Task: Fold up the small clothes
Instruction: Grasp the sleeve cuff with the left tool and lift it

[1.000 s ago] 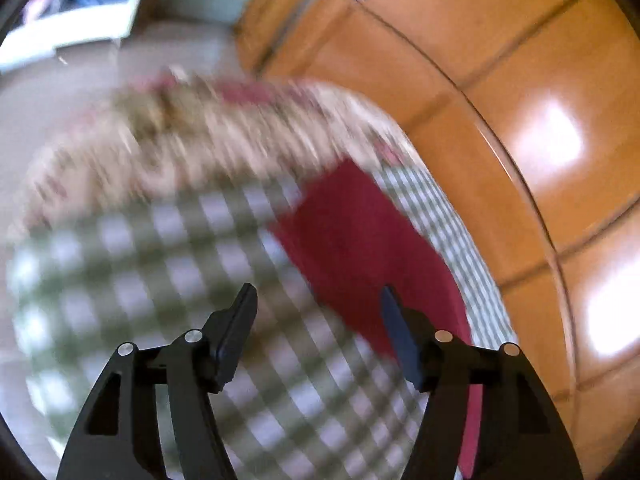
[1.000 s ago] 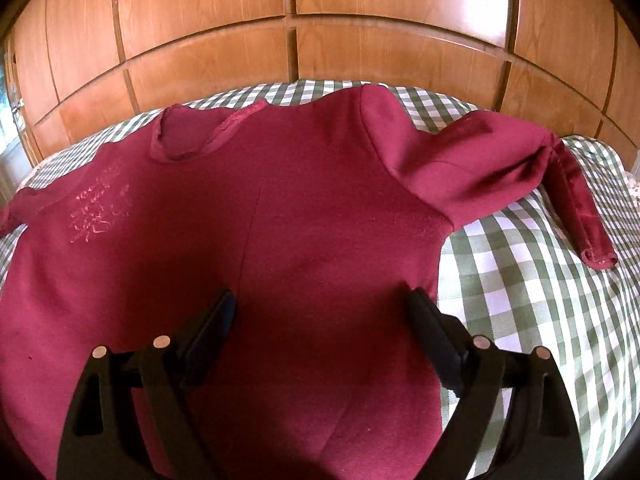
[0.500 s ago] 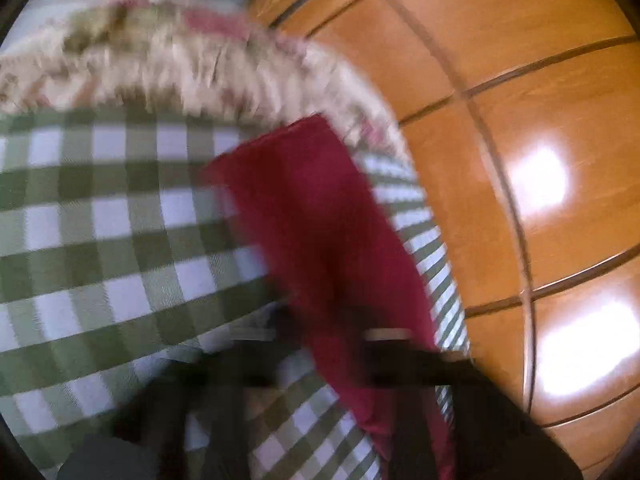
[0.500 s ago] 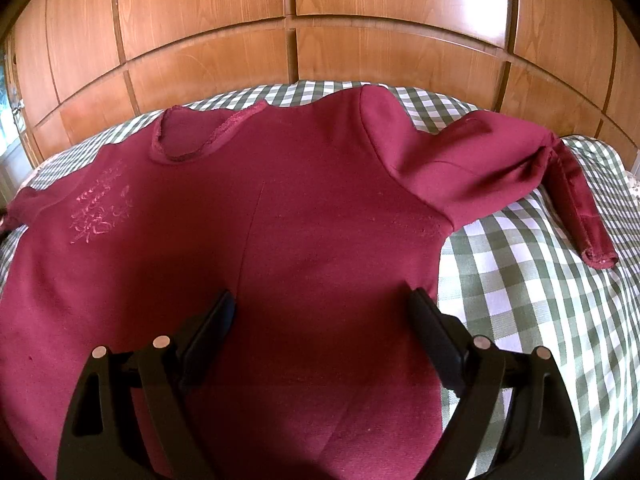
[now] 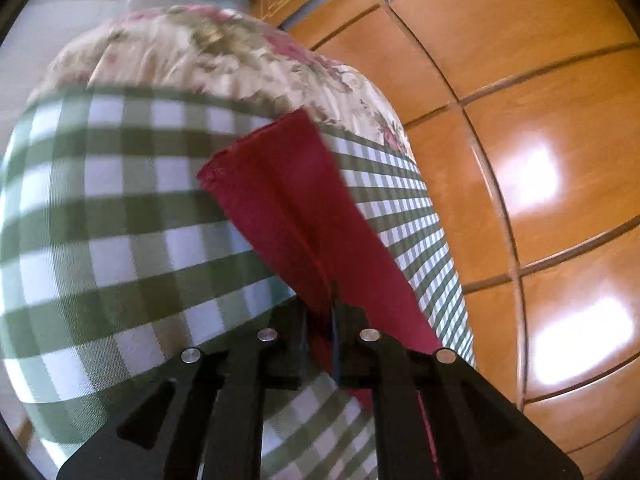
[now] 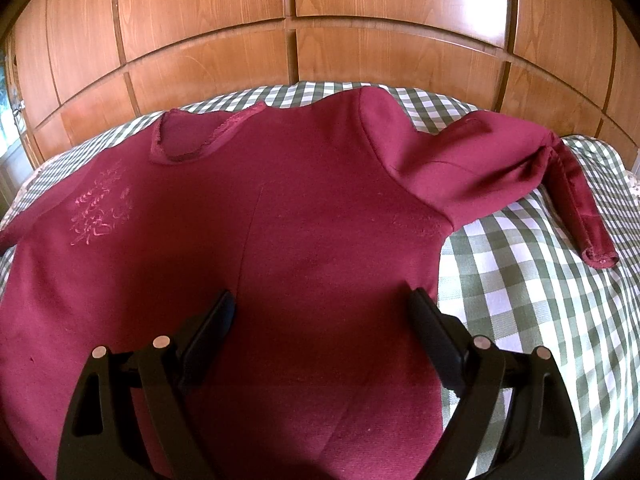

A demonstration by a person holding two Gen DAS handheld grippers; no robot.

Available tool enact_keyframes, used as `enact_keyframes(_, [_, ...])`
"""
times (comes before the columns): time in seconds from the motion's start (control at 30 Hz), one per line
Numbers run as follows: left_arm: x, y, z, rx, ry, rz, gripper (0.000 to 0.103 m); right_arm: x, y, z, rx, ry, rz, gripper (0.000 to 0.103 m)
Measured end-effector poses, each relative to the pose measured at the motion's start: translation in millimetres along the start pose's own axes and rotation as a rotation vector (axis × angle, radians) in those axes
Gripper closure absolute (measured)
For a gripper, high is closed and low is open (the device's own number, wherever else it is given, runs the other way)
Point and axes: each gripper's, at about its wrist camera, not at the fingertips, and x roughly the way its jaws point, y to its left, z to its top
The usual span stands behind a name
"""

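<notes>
Bed (image 6: pixel 540 300) — covered in a green-and-white check sheet, set against a wall of wood panels (image 6: pixel 360 12). A floral quilt (image 5: pixel 224 60) lies at the bed's far end in the left wrist view.

Top (image 6: pixel 280 240) — one maroon long-sleeved garment, spread flat and face up on the sheet, neckline (image 6: pixel 200 136) toward the panels, pale embroidery (image 6: pixel 100 216) on the chest. The body shows no fold at all. Its hem end runs out of view below the right gripper.

Right sleeve (image 6: pixel 500 172) — stretched out to the side on the sheet, bent at the elbow so the forearm and cuff (image 6: pixel 600 256) turn back toward the camera. Not yet brought in over the body.

Left sleeve (image 5: pixel 288 208) — lying out straight over the checks, cuff end toward the quilt.

Right gripper (image 6: pixel 324 328) — jaws wide apart, hovering over the lower middle of the top, holding nothing.

Left gripper (image 5: pixel 324 320) — jaws pinched together on the left sleeve, cloth caught between them partway along its length.

Progress — judged early. The garment is laid out; only a first hold on one sleeve is made. Left to do, by this reading: both sleeves folded in, then the body folded.
</notes>
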Motion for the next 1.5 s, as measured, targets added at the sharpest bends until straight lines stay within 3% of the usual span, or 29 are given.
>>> enact_keyframes(0.1, [1.0,3.3,-0.3,-0.031,-0.020,-0.050,0.074,0.0,0.1,-0.4,0.001,0.000,0.001,0.015])
enact_keyframes(0.2, [4.0,-6.1,1.4,-0.045,-0.045,-0.055,0.053,-0.1,0.1,-0.2,0.001,0.000,0.001,0.015])
enact_keyframes(0.23, [6.5,-11.7,2.4,-0.041,-0.056,-0.043,0.052,-0.1,0.2,0.0,0.002,0.000,0.002,0.015])
enact_keyframes(0.27, [10.9,-18.9,4.0,-0.022,-0.062,-0.004,0.054,0.0,0.4,0.2,0.002,-0.001,0.001,0.015])
enact_keyframes(0.33, [21.9,-27.1,6.1,-0.009,-0.041,0.044,0.091,0.2,0.4,0.5,0.001,0.001,0.000,0.015])
enact_keyframes(0.43, [23.4,-42.4,6.7,-0.006,-0.045,0.051,0.093,0.1,0.1,0.4,0.002,0.000,0.001,0.015])
enact_keyframes(0.7, [2.2,-151.8,-25.5,0.325,-0.098,-0.053,0.093,-0.1,0.3,-0.2,0.003,0.000,0.003,0.014])
enact_keyframes(0.9, [13.3,-233.6,-85.8,0.567,-0.034,-0.120,0.093,-0.7,-0.3,1.6,0.012,-0.004,0.013,0.014])
enact_keyframes(1.13, [28.0,-284.0,-188.1,0.783,0.095,-0.173,0.093,-0.3,-1.2,1.3,0.024,-0.010,0.023,0.014])
enact_keyframes(1.23, [33.8,-297.3,-243.7,0.893,0.159,-0.193,0.093,0.1,-1.1,1.2,0.025,-0.011,0.023,0.014])
enact_keyframes(1.5, [63.6,-313.0,-346.0,1.088,0.277,-0.200,0.093,-0.8,-1.2,1.1,0.033,-0.015,0.030,0.014])
